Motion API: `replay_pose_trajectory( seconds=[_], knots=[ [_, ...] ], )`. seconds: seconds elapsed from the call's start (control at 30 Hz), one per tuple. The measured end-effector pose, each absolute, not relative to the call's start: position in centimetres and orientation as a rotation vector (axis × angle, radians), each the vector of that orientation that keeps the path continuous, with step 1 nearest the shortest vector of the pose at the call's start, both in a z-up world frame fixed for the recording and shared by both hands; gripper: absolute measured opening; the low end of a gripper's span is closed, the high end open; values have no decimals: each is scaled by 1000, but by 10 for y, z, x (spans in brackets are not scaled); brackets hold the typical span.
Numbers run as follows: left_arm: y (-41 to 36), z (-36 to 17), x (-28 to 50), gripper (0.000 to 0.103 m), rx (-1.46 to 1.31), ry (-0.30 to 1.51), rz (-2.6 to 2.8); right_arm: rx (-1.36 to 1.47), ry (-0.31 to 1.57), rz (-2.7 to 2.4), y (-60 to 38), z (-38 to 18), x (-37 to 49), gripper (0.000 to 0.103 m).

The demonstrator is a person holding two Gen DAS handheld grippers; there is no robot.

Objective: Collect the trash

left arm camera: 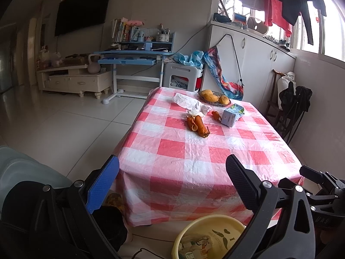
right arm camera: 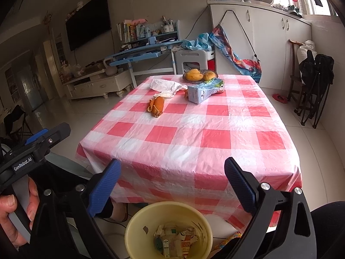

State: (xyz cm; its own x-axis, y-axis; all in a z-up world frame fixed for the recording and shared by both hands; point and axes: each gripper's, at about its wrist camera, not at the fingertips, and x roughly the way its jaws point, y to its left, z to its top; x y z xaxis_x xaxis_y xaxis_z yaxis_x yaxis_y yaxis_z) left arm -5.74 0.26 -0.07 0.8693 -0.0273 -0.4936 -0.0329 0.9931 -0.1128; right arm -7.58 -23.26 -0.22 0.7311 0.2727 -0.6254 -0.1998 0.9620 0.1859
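Observation:
On the red-and-white checked table lie orange fruit peels, a small peel piece, a crumpled white plastic bag and a light-blue carton on its side. A yellow bin with paper trash inside stands on the floor at the table's near edge. My left gripper and right gripper are open and empty, held above the bin, well short of the trash.
A bowl of mangoes sits at the table's far end. Beyond it stand a white stool, a blue desk and white cabinets. A folding chair with dark clothes stands at the right.

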Motion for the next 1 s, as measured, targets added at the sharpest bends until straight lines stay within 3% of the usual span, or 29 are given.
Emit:
replay_pose_trajectory(
  seconds=[0.4, 0.67, 0.87, 1.0],
  knots=[
    [4, 2, -56, 96, -165, 517, 17, 94, 718, 279, -222, -3, -70, 93],
    [15, 5, -60, 96, -221, 505, 42, 64, 746, 338, -191, 4, -2, 92],
    [19, 5, -58, 96, -240, 503, 55, 27, 827, 370, -160, -16, 74, 67],
    [25, 3, -50, 96, -261, 516, 65, 21, 872, 367, -146, -32, 115, 59]
  ],
)
